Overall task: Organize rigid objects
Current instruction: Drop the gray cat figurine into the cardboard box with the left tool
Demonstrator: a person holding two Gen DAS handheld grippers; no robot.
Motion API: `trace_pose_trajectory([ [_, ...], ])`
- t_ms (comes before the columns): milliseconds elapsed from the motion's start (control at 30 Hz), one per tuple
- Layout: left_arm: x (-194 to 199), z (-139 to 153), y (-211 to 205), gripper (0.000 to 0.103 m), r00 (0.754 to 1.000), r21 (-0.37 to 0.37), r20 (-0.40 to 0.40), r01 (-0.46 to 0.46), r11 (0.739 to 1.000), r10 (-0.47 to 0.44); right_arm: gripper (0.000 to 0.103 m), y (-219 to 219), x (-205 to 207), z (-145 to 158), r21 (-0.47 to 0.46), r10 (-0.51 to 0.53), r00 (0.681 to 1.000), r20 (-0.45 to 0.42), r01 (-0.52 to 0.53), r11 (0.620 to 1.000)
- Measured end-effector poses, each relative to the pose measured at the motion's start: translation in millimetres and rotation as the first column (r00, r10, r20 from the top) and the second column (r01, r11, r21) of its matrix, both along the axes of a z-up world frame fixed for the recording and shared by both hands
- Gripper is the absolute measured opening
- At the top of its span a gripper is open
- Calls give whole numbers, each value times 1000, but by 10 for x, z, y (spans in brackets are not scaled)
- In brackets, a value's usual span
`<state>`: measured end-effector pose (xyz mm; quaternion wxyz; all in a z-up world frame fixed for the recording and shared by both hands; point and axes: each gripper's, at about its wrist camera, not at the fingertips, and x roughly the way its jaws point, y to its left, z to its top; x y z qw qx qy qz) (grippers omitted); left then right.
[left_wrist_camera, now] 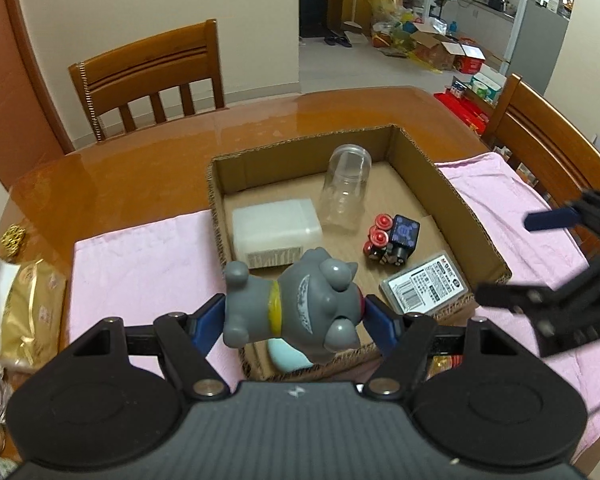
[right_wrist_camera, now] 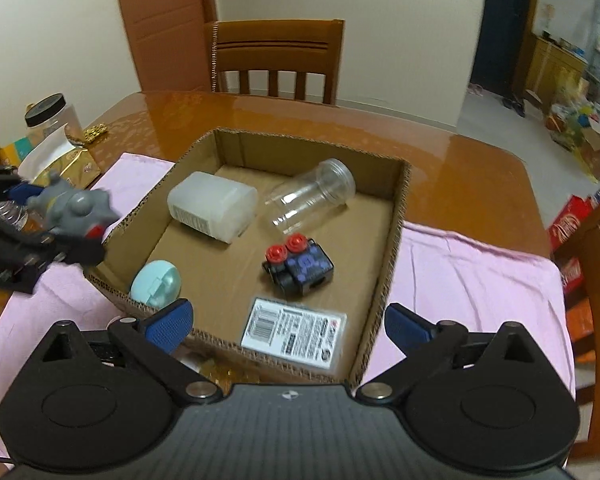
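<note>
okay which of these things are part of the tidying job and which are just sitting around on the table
Part of the job:
- grey plastic animal toy, clamped in left gripper
- brown cardboard box
- clear plastic jar
- white plastic container
- black toy block with red knobs
- teal egg-shaped case

Just lying about:
- gold foil bag
- black-lidded jar

Black claw [right_wrist_camera: 287, 322], blue pads [right_wrist_camera: 171, 320], silver screws.

The grey toy [left_wrist_camera: 296, 300] hides most of the blue egg [left_wrist_camera: 288, 354].
</note>
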<state>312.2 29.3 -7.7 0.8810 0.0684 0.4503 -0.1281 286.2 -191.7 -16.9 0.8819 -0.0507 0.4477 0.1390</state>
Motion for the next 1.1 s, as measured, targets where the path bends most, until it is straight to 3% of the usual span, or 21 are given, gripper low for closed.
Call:
trace_pose_trajectory([
  [233, 227, -130, -165, 73, 999, -5, -21, 47, 999, -47, 103, -58, -323, 31, 9, -88, 996, 17, 87, 996],
  [533, 444, -299, -370, 74, 995, -1, -37, 88, 996, -88, 103, -161, -603, -68, -59, -164, 986, 1, 164, 985],
  [667, 456, -298, -390, 95, 997, -10, -8, 80, 997, -80, 103, -215, -671, -130, -68, -195, 981, -19, 193, 979],
  [1100, 105, -137, -279, 99, 996, -2, 59, 62, 998, -61, 103, -235, -812, -252, -73, -190, 981, -35, 187, 980],
])
